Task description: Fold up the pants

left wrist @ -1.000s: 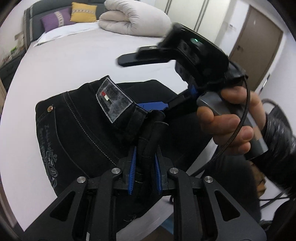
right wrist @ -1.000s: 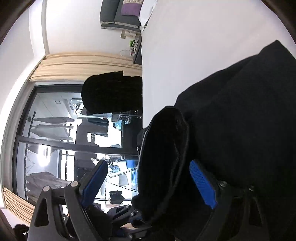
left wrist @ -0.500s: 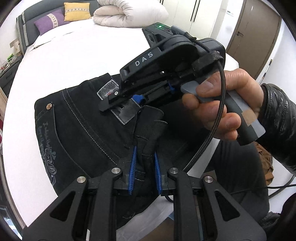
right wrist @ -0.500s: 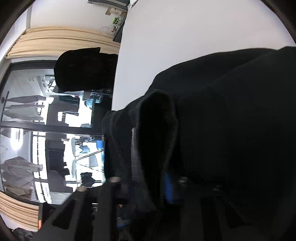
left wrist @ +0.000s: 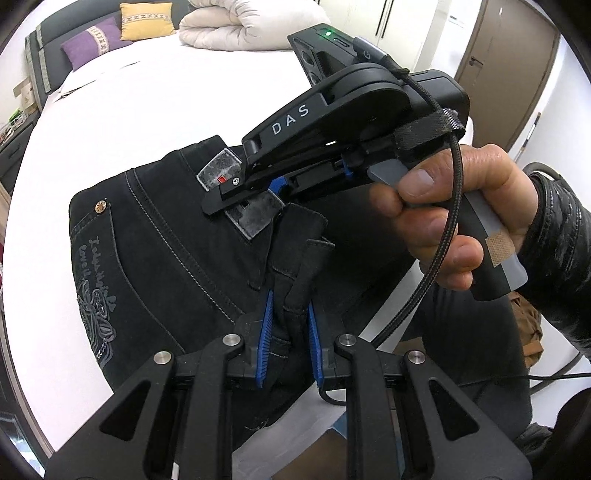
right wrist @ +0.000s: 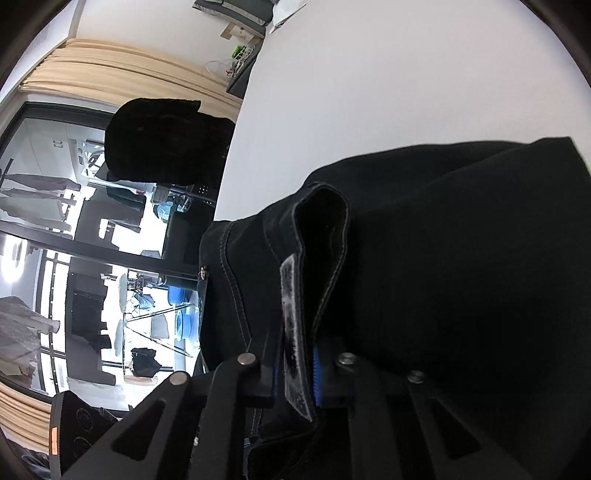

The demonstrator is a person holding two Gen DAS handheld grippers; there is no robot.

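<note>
Black pants lie on a white bed, waistband toward me, with a grey label patch and a decorated back pocket. My left gripper is shut on a bunched fold of the waistband near the bed's edge. My right gripper reaches in from the right, a hand on its handle, with its fingers at the label patch. In the right wrist view the right gripper is shut on the pants' waistband at the label, and the dark cloth fills the right side.
A rolled white duvet and purple and yellow pillows lie at the far end of the bed. A brown door stands at the right. Cables hang from the right gripper. A dark chair back and window are left of the bed.
My right gripper has swung down onto the waistband and closed on it at the label; one second ago its fingers stood wide open. My left gripper kept its hold.
</note>
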